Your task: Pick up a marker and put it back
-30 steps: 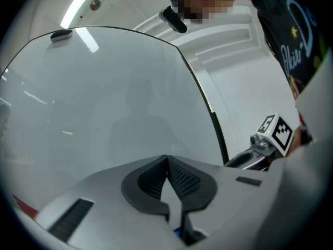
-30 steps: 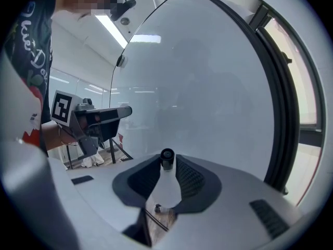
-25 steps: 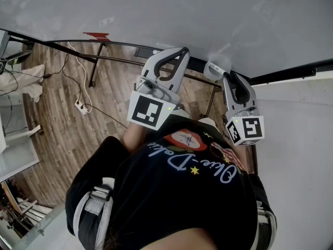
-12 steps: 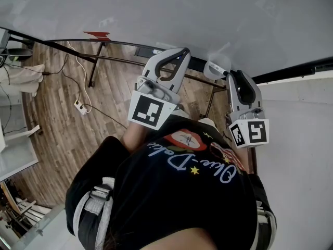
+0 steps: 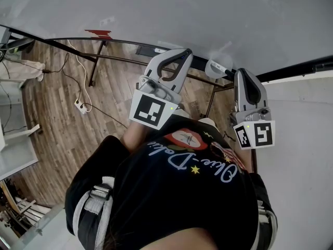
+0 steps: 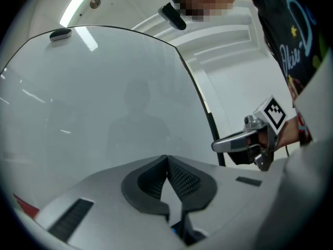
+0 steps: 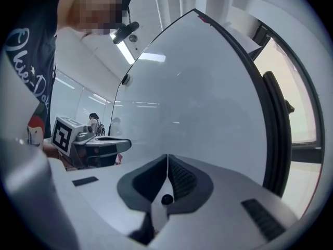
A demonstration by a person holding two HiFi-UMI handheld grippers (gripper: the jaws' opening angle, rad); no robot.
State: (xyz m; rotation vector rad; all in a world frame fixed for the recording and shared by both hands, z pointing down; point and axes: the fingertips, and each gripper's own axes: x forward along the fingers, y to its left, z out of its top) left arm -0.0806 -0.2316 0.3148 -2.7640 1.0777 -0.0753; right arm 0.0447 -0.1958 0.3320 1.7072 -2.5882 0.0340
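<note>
A short white marker [image 5: 217, 68] sits at the whiteboard's lower edge, seen almost end on. My right gripper [image 5: 243, 73] hangs just right of it, apart from it. Its jaws have just been closing and their tips now meet [image 7: 167, 158], with nothing pressed between the pads. A white strip with a dark round end [image 7: 165, 201] shows in the slot at the jaws' base; I cannot tell what it is. My left gripper [image 5: 183, 51] points at the board further left, its jaws shut and empty [image 6: 167, 158]. Each gripper shows in the other's view: [image 6: 231, 142], [image 7: 117, 145].
The whiteboard [image 5: 208, 14] fills the space ahead, edged by a black frame [image 5: 291, 69] on thin metal legs [image 5: 94, 66]. Below lies a wooden floor [image 5: 57, 134] with cables and a power strip [image 5: 80, 107]. The person's black shirt [image 5: 171, 197] fills the near side.
The right gripper has risen toward the camera and slid right, away from the white marker, which stayed put. The left gripper has not moved.
</note>
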